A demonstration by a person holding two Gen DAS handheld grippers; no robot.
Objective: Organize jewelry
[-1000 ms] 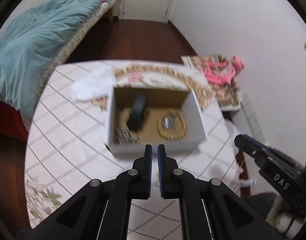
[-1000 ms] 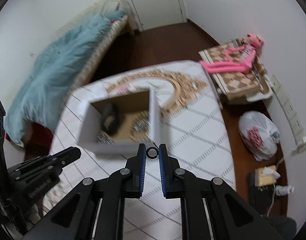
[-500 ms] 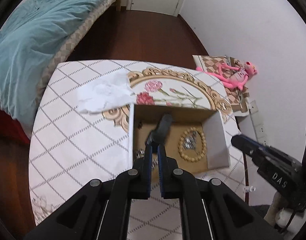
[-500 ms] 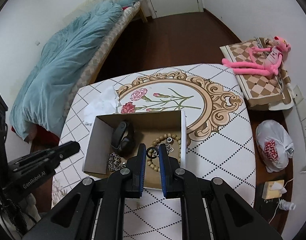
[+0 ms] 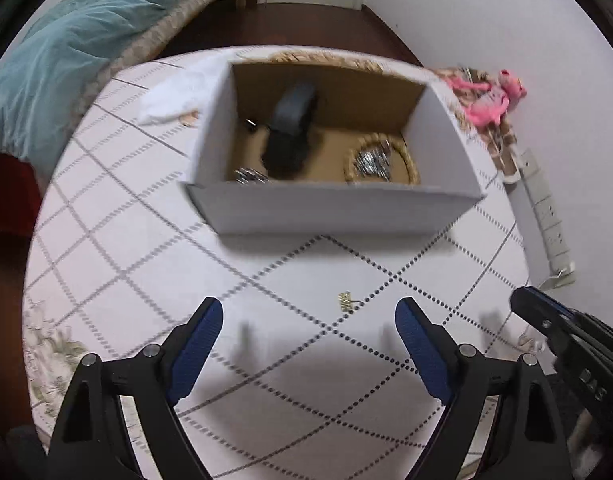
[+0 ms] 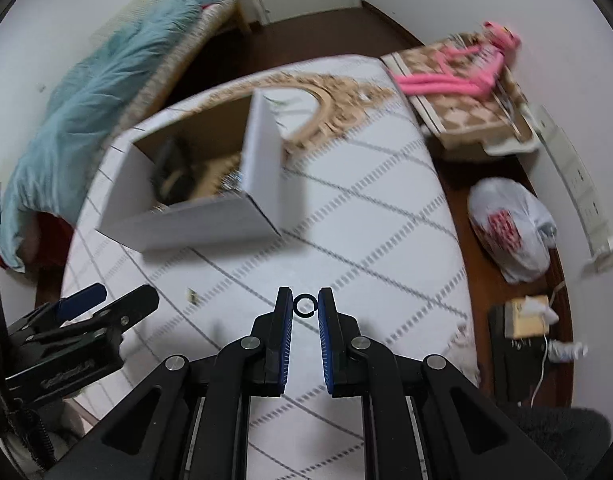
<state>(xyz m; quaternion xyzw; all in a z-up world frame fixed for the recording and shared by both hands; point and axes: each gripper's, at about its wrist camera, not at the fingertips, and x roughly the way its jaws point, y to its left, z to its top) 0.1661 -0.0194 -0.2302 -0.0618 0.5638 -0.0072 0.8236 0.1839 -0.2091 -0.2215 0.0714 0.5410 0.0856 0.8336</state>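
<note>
1. White cardboard box sits on the table, open at the top, brown inside.
2. Inside the box: a dark band near the middle, a bead bracelet ringed around a silver piece on the right, a silver chain at the front left corner. All blurred.
3. Left gripper hovers low over the table, short of the box; its 2 blue pads are spread wide with nothing between them.
4. Small gold item lies on the cloth between the box and the left gripper, roughly in line with the gap of the pads, not touching them. Too small to say what kind of piece it is.
5. Right gripper is to the right of the box, over the table's near part. Its pads are drawn in on a small dark ring, held at the very tips.
6. In the right wrist view the left gripper shows at the lower left, with the gold item just past its tip.
7. White tissue lies at the box's far left corner.
8. Off the table: a teal blanket on a bed at left, a pink toy on a checked board at right, a plastic bag on the floor.
</note>
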